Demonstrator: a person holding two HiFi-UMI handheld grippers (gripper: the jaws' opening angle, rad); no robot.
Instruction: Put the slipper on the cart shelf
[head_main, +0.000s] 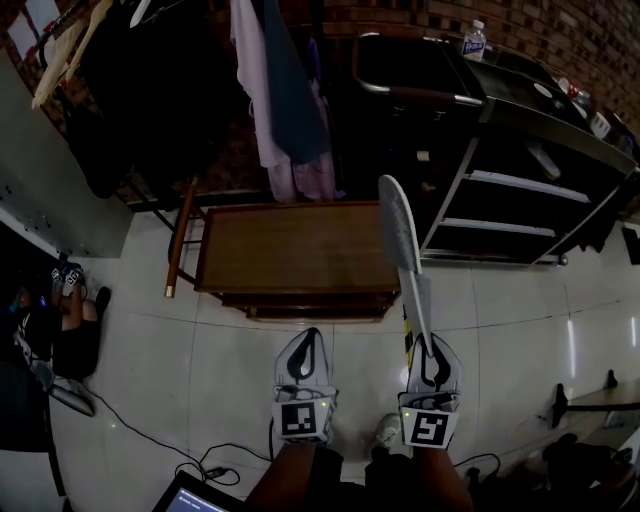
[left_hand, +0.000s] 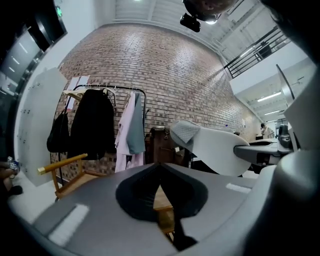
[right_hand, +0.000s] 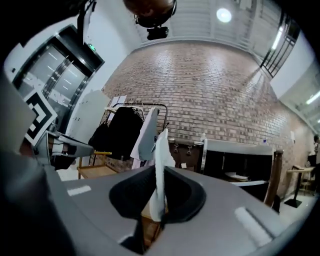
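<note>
My right gripper (head_main: 428, 347) is shut on the heel end of a white slipper (head_main: 400, 235), which stands on edge and points away toward the black cart (head_main: 520, 185). In the right gripper view the slipper (right_hand: 161, 160) rises thin and upright between the jaws, and the cart's shelves (right_hand: 235, 176) lie ahead to the right. My left gripper (head_main: 311, 337) hangs beside it at the left, its jaws shut with nothing in them. From the left gripper view the slipper's toe (left_hand: 212, 146) shows at the right, beyond the closed tips of the left gripper (left_hand: 160, 166).
A low wooden table (head_main: 290, 250) stands just ahead, with a wooden chair frame (head_main: 180, 240) at its left. Clothes hang on a rack (head_main: 285, 100) behind. A water bottle (head_main: 476, 40) stands on the cart top. Cables and a laptop (head_main: 190, 496) lie on the floor nearby.
</note>
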